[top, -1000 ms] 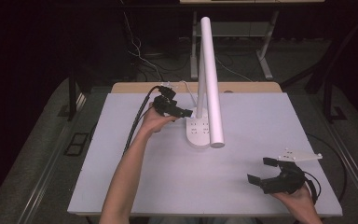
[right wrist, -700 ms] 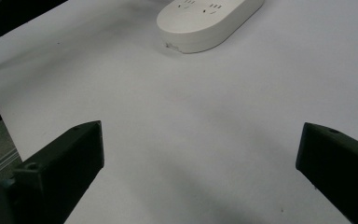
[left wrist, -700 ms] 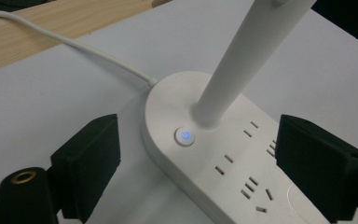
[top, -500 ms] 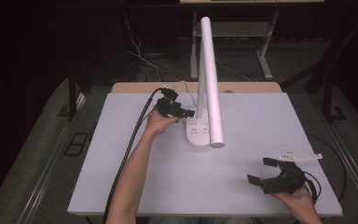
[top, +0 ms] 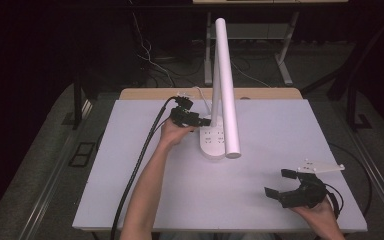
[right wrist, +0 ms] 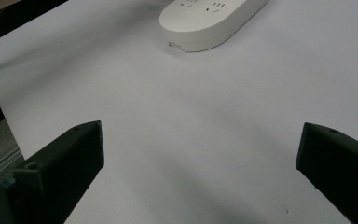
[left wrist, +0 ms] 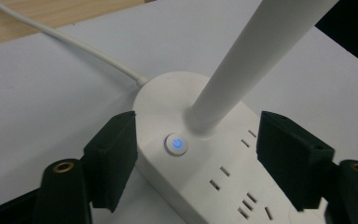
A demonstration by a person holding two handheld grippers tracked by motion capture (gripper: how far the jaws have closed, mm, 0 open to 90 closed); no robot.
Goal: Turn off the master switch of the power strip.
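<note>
A white desk lamp stands on the pale table, its oval base (top: 211, 143) carrying several sockets and a long white tube (top: 227, 85) leaning toward me. My left gripper (top: 202, 121) is open at the base's far left end. In the left gripper view its jaws straddle the base (left wrist: 223, 175), with the blue-lit power button (left wrist: 175, 144) between them, just in front of the lamp pole (left wrist: 251, 60). My right gripper (top: 278, 182) rests open near the table's front right corner, nothing between its jaws. Its view shows bare table and the base (right wrist: 209, 18) farther off.
The lamp's white cord (left wrist: 74, 44) runs off the base toward the wooden strip (top: 150, 94) at the table's far edge. A black cable (top: 140, 165) trails from the left gripper along the forearm. Dark floor with cables and desk legs lies beyond.
The left forearm has swung slightly to the right while its gripper stays at the lamp base. The right gripper has not moved.
</note>
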